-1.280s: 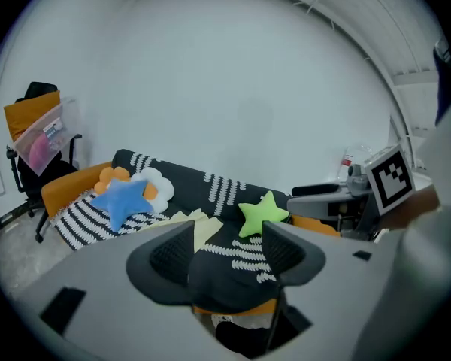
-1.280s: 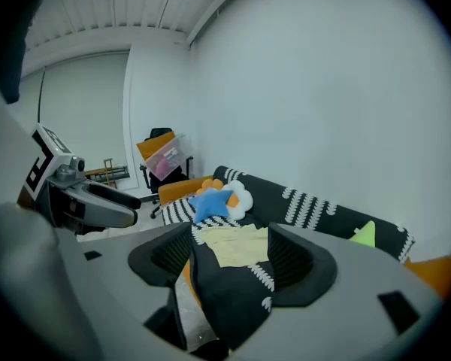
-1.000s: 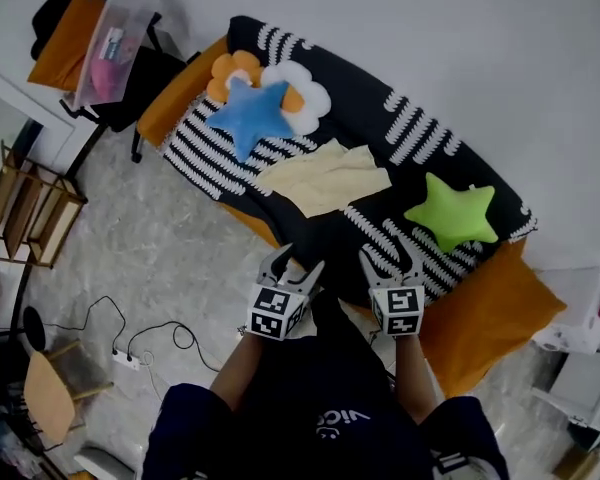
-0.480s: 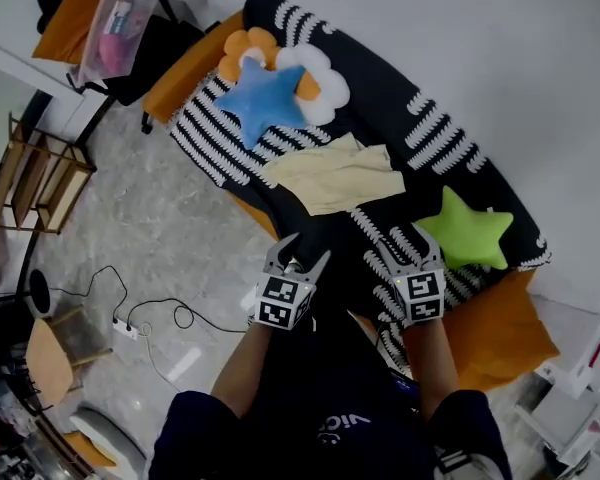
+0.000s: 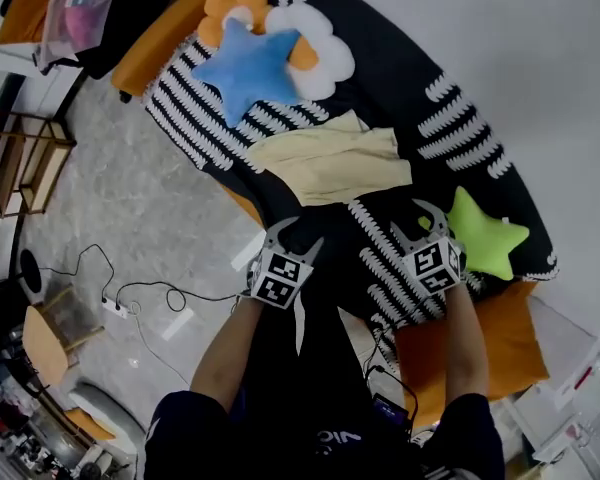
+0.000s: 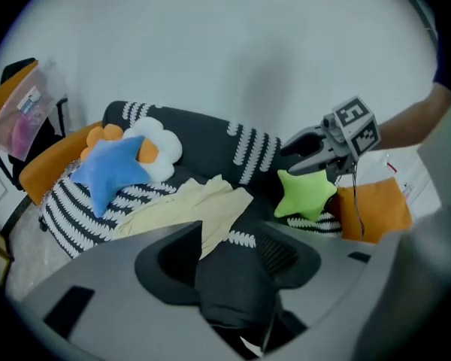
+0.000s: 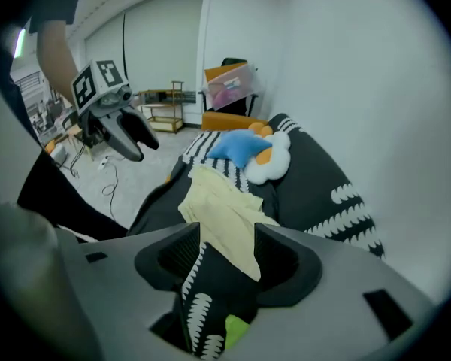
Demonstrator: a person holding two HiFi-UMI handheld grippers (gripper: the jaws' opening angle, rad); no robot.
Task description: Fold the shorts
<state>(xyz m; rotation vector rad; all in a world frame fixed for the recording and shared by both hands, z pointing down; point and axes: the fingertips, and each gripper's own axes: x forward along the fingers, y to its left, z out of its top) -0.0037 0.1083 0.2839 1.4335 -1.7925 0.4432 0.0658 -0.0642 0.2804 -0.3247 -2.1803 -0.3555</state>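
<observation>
One pair of pale yellow fabric shorts (image 5: 330, 163) lies crumpled on the black-and-white patterned sofa (image 5: 390, 68), between one blue star cushion (image 5: 245, 68) and one green star cushion (image 5: 485, 238). The left gripper (image 5: 298, 236) and right gripper (image 5: 412, 220) hover near the shorts, jaws spread though just closing, pinching nothing. One clear plastic bin (image 5: 75, 3) holds pink items.

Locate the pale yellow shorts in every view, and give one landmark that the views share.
Head view: the pale yellow shorts lie just above the picture's centre.
Left gripper view: left of centre, in the lower half.
Right gripper view: centre, reaching into the lower half.
Shared landmark: the blue star cushion, close to the shorts in all three views.
</observation>
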